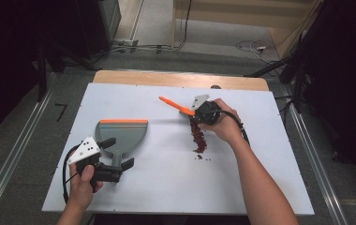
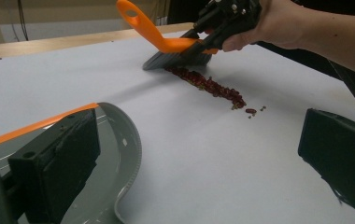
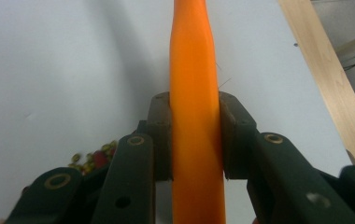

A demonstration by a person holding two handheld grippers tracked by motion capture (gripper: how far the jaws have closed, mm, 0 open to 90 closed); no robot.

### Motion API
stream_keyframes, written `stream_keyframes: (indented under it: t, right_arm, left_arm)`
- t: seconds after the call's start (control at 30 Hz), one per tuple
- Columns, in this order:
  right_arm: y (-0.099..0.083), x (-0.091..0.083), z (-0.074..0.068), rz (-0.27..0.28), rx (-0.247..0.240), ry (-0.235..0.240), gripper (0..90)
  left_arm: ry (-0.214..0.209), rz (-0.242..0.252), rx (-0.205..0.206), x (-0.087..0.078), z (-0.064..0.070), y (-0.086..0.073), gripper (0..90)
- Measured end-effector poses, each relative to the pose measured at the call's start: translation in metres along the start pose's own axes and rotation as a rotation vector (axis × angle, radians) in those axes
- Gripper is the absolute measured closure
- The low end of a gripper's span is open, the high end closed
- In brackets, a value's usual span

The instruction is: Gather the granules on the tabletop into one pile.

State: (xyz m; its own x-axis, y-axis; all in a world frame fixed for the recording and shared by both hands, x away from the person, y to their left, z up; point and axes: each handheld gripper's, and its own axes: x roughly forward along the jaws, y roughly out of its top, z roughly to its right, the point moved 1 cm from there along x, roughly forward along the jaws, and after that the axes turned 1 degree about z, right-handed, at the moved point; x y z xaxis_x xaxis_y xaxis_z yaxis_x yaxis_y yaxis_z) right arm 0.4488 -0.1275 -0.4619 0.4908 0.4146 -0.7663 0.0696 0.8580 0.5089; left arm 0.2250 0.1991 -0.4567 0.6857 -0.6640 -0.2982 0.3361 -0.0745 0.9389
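A small brush with an orange plastic handle [image 3: 196, 116] and dark bristles sits clamped in the right gripper [image 3: 195, 135], whose two black jaws press flat against either side of the handle in the right gripper view. The left gripper view adds what that close look hides: the bristle head [image 2: 175, 59] rests on the white table top [image 2: 203, 154] at the far end of a narrow trail of dark red and greenish beans [image 2: 208, 86], with a few loose ones scattered past its near end. From the high view the trail of beans [image 1: 198, 136] runs from the brush toward the person, right of centre on the table, under the right hand [image 1: 225, 123]. There is one brush and one grey plastic dustpan with an orange front lip [image 1: 122, 133], which lies flat at the left of the table and holds nothing that can be seen. The left gripper [image 1: 119, 153] has its jaws spread wide on either side of the dustpan's handle, apart from it and gripping nothing; the left hand [image 1: 85, 183] holds it near the table's front edge.
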Motion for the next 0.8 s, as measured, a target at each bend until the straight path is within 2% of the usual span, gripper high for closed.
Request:
stream_keyframes:
  t: [0.27,0.47,0.8]
  right_arm:
    - [-0.007,-0.010,-0.015,0.000,-0.042,0.030,67.9]
    - [-0.010,-0.017,-0.026,0.003,-0.053,0.052,67.7]
    - [-0.015,-0.026,-0.041,0.010,-0.054,0.063,67.4]
  left_arm:
    - [-0.005,-0.001,0.005,0.001,0.001,0.000,0.0]
    - [-0.003,-0.003,0.006,0.002,0.002,0.000,0.0]
    - [-0.006,0.001,0.004,0.002,0.003,0.001,0.0]
